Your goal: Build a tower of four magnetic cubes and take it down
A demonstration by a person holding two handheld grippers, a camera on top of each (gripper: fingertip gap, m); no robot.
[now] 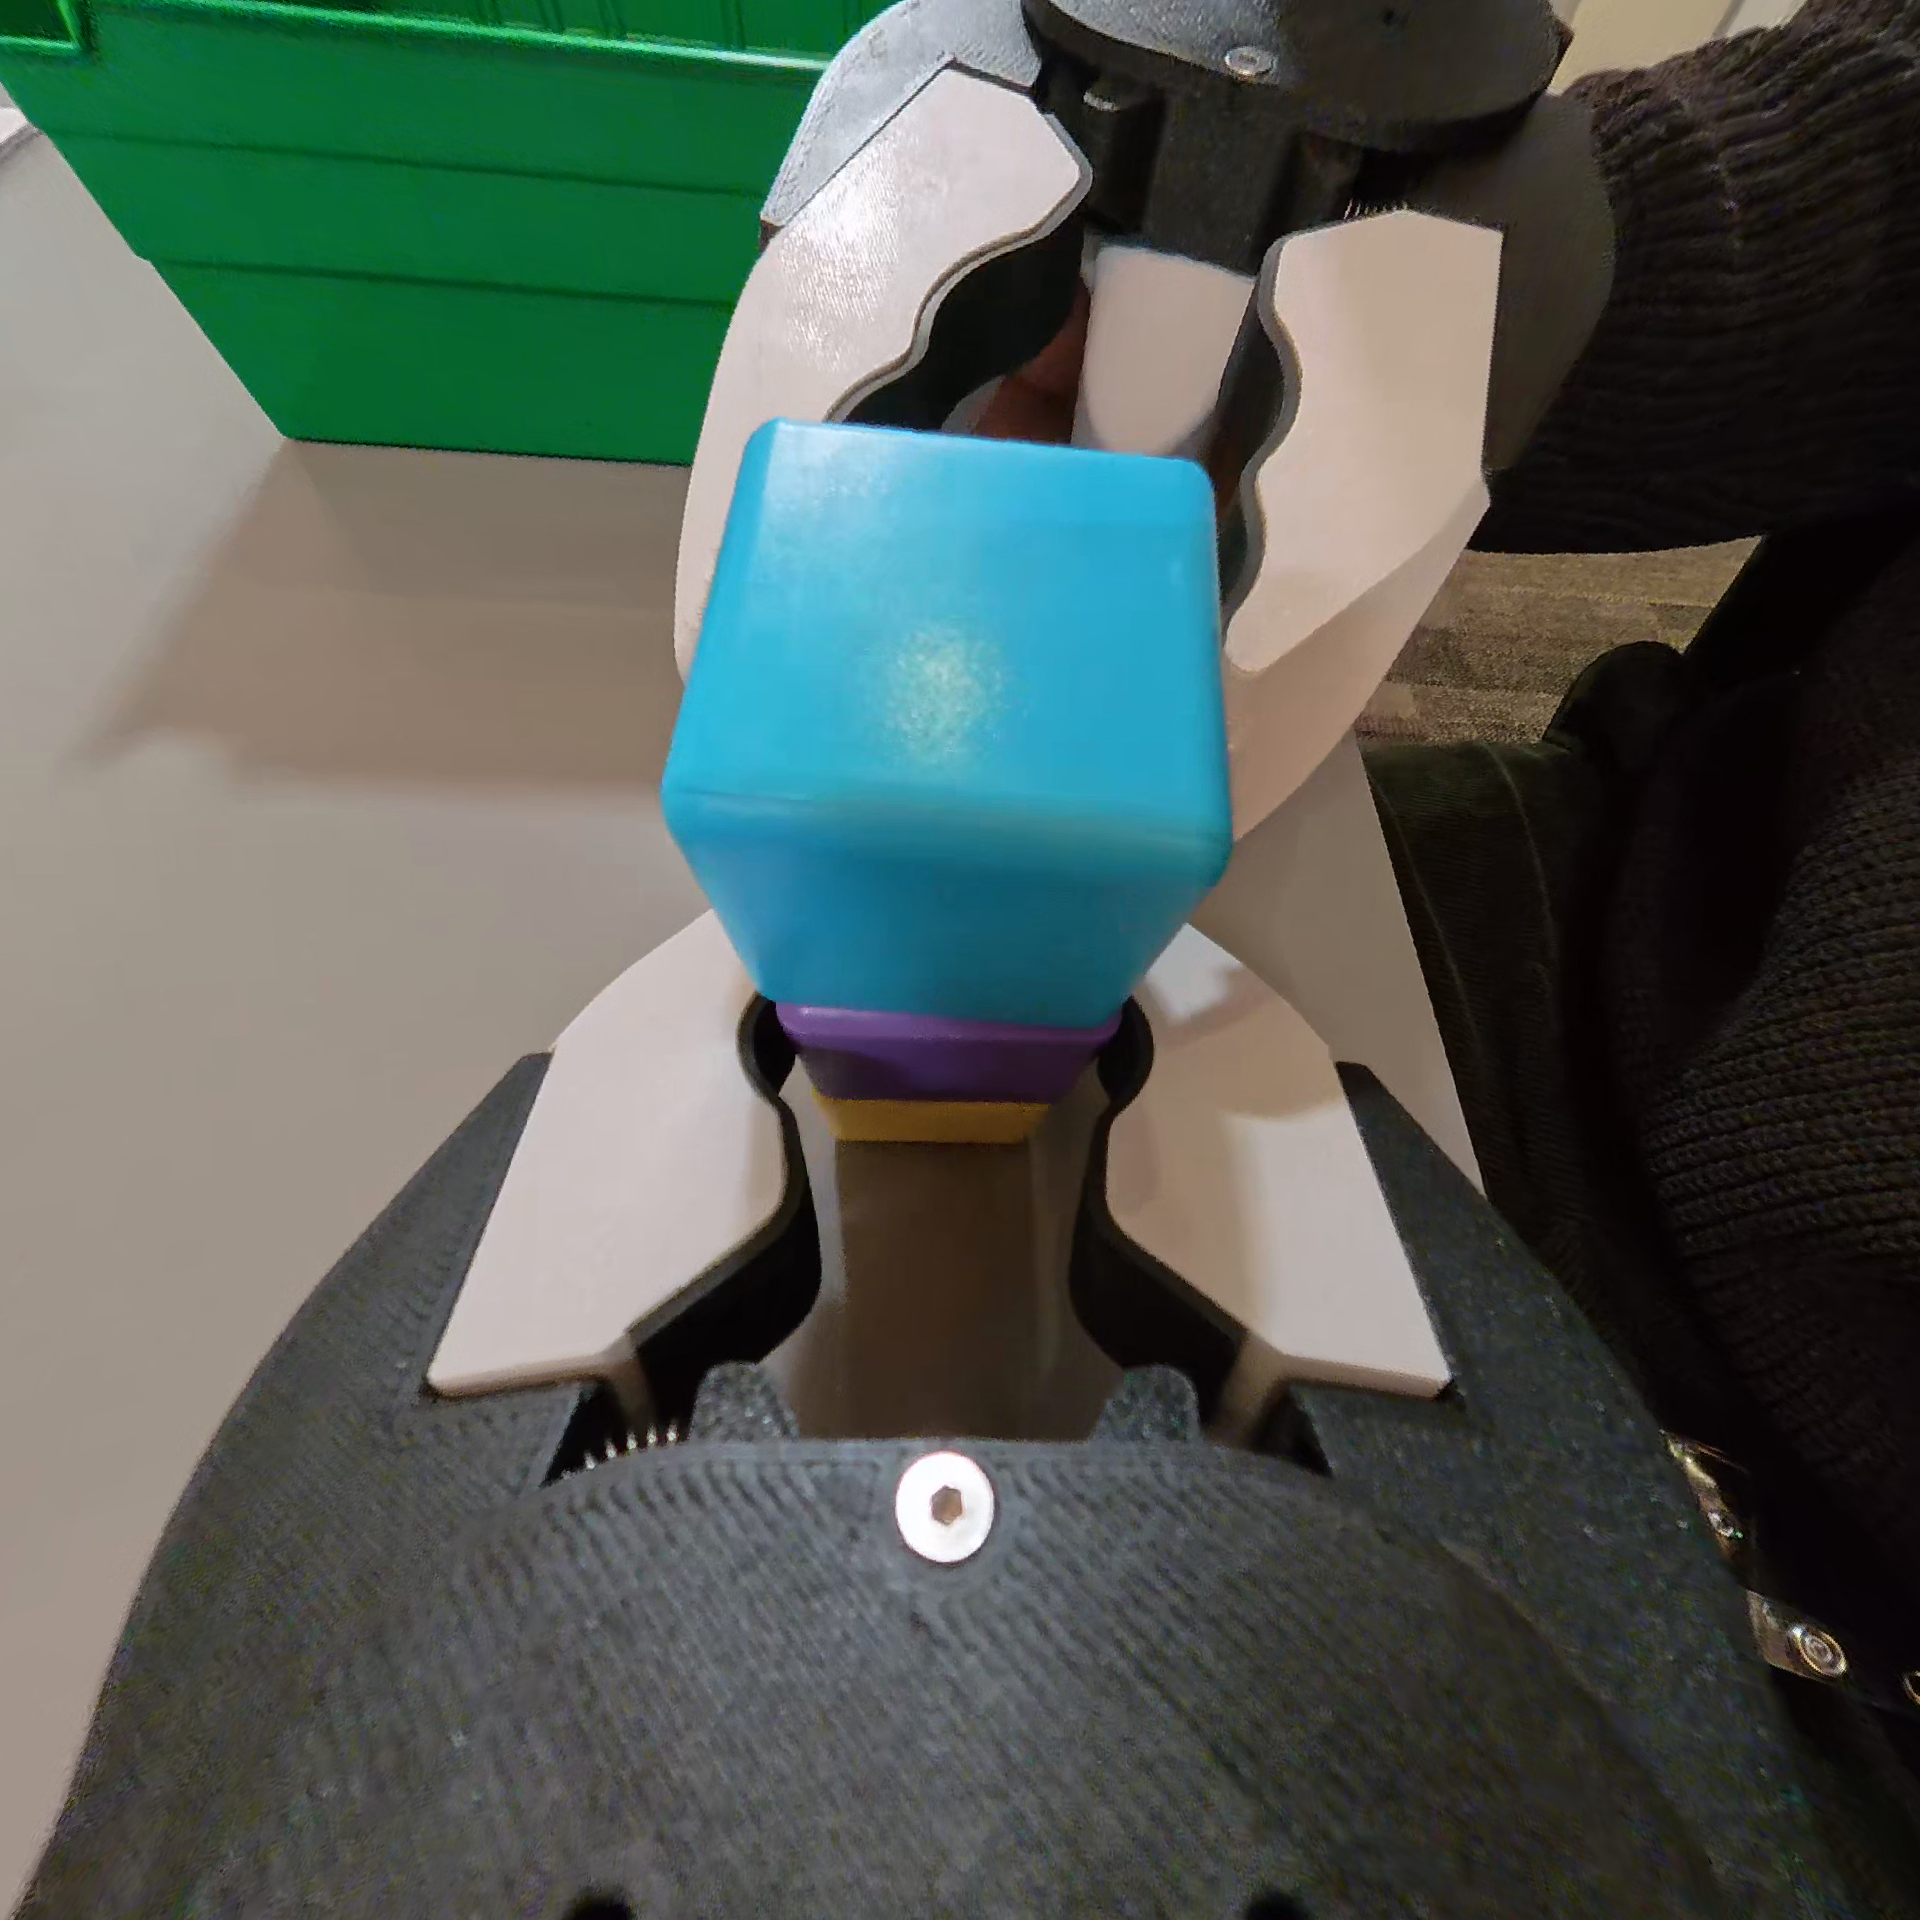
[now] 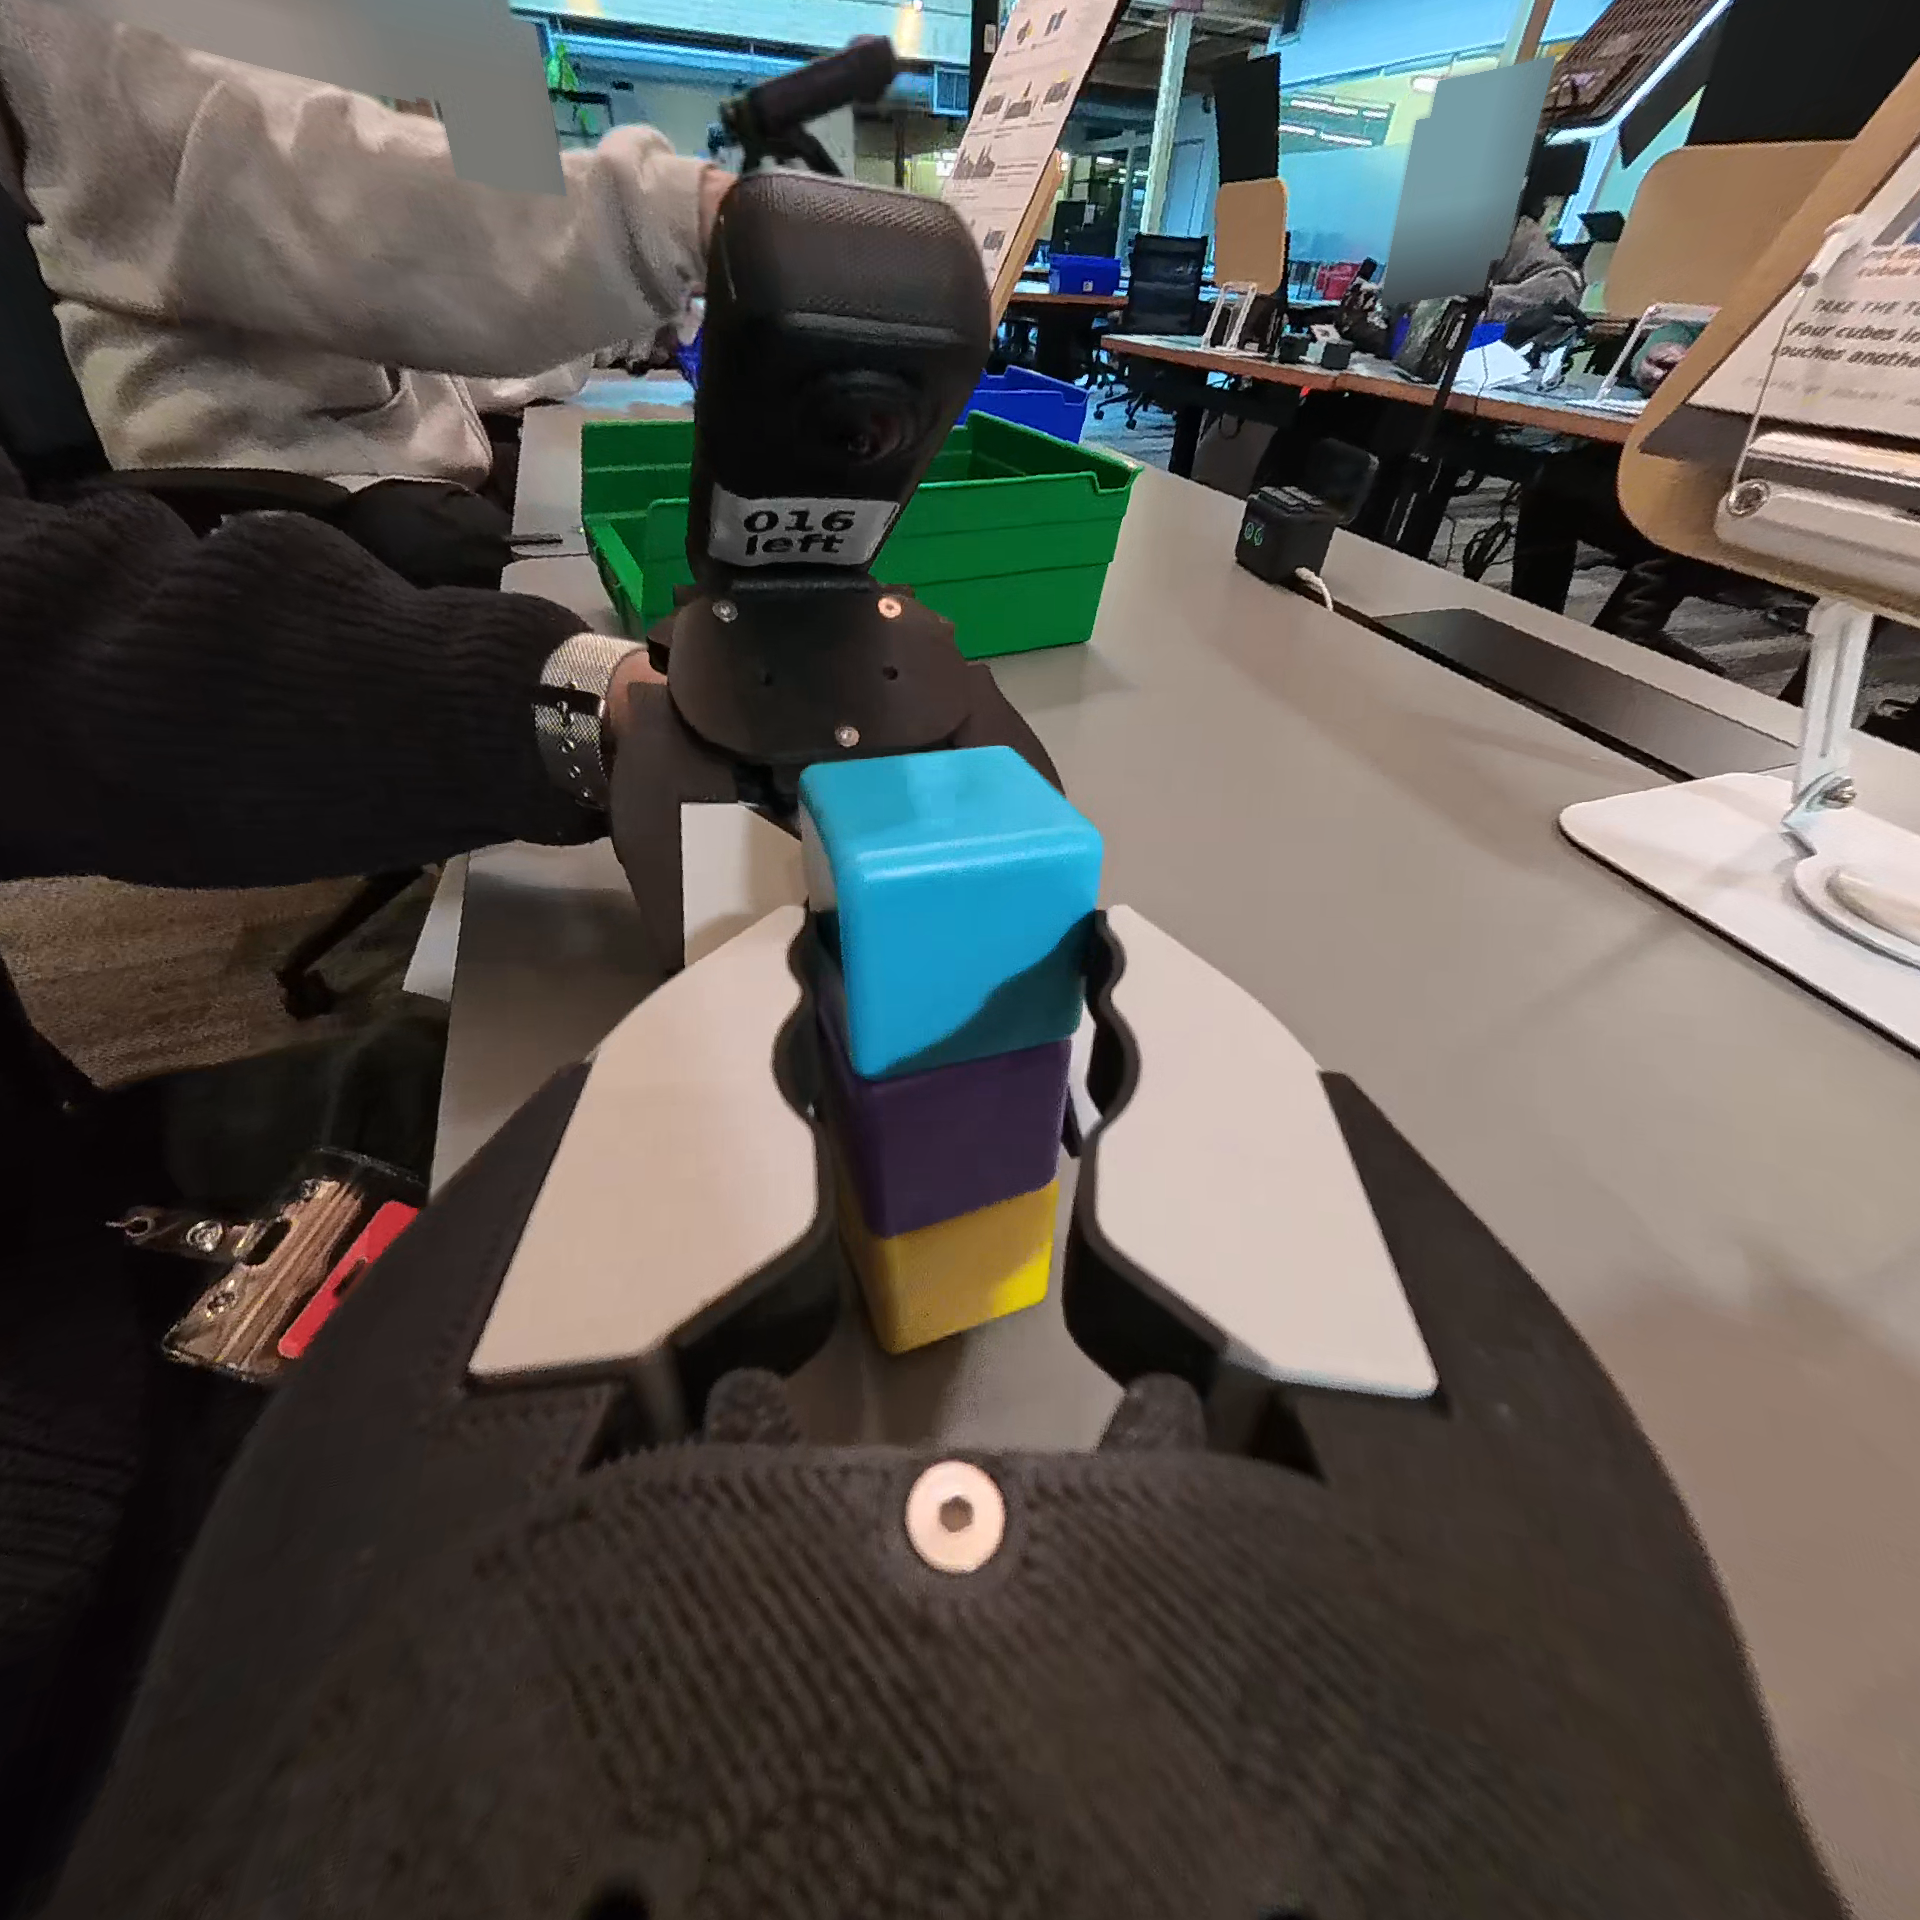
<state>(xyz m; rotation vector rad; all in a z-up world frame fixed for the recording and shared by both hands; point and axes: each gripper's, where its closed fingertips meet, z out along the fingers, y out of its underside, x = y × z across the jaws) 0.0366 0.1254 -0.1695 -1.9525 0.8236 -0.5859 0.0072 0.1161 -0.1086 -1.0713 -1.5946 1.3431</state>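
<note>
Three-high tower (image 2: pixel 951 1049): right gripper (image 2: pixel 945 1029) clamps blue cube (image 2: pixel 956 914), left gripper (image 1: pixel 940 1060) clamps purple (image 1: pixel 935 1055). Judging next: pull apart or add a fourth.

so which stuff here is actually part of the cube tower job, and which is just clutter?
Job:
- glossy turquoise plastic cube, top
- matte purple cube, middle
- yellow cube, bottom
- right gripper, jaws flanking the stack
- left gripper

Clutter:
- green plastic bin
- white stand with clipboard
- small black box

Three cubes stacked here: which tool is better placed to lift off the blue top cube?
Probably the left tool: it comes from above. The right tool brackets the blue cube and purple cube, steadying them.
</note>
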